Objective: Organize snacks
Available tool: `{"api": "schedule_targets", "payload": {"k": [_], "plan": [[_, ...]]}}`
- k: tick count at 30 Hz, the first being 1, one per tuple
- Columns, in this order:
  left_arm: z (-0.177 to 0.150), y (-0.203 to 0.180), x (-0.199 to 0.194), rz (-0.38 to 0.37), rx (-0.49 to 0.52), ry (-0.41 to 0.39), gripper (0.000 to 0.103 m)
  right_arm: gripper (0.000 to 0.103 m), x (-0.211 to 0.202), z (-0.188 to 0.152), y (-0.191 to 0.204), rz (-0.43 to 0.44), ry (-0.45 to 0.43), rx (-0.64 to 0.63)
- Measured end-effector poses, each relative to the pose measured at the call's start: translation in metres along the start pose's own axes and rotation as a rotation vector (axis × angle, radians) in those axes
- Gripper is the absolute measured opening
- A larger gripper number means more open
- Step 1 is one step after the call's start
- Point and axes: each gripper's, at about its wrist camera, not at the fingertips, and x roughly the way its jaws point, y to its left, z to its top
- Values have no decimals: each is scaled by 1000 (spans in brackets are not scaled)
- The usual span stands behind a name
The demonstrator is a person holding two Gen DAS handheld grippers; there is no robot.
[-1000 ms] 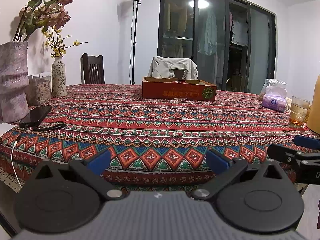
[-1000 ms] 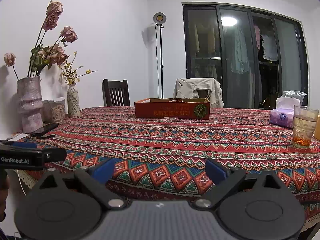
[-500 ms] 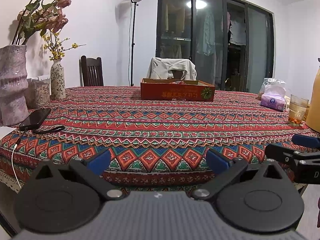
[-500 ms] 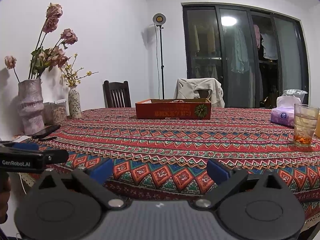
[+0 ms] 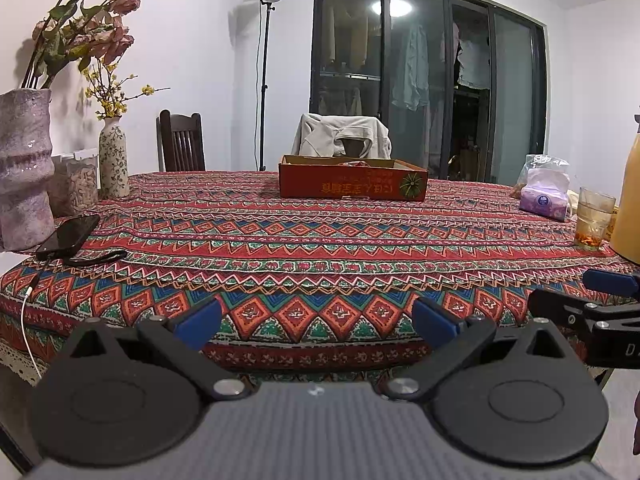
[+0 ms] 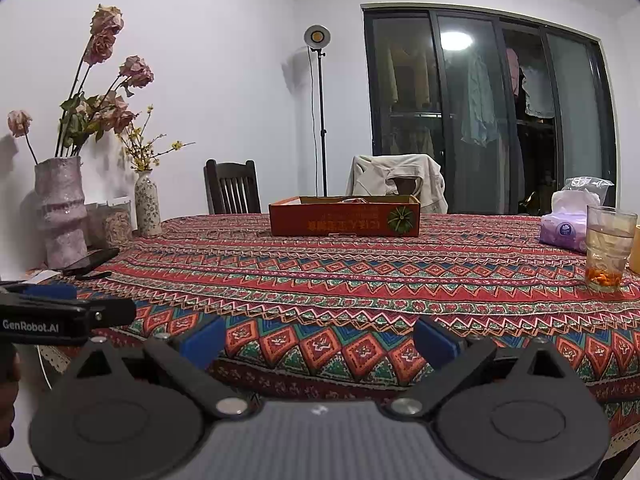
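Observation:
A shallow red cardboard box [image 5: 354, 184] [image 6: 344, 220] stands at the far middle of the table; something reddish shows just over its rim, too small to identify. My left gripper [image 5: 316, 322] hangs open before the table's near edge with nothing between its blue pads. The right gripper [image 6: 318, 340] is open too, also at the near edge, empty. Each gripper shows from the side in the other's view: the right one [image 5: 592, 300] at the right margin, the left one [image 6: 60, 312] at the left margin.
The table carries a patterned red cloth [image 5: 320, 240]. At left stand a large vase [image 5: 24, 168], a small vase [image 5: 114, 160], a jar [image 5: 76, 184] and a phone with cable [image 5: 68, 236]. At right: tissue pack [image 5: 546, 196], glass [image 5: 592, 216], yellow jug [image 5: 628, 200]. Chairs stand behind.
Both wrist views shifted slightly lower and nearer the table edge, so the box and vases sit a little higher in frame. Both grippers stayed open and empty.

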Motion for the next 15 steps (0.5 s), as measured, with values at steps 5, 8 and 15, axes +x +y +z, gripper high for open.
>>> {"api": "schedule_targets", "payload": {"k": [5,8,15], "plan": [[0,0,0,1,0,-1,103,100,1,-1,0,0,4,-1],[0,-1,0,2,1,-1,103,100,1,-1,-1,0,3,-1],[0,-1,-1,1,1,-5,103,100,1,-1,-1,-1,4,-1]]}}
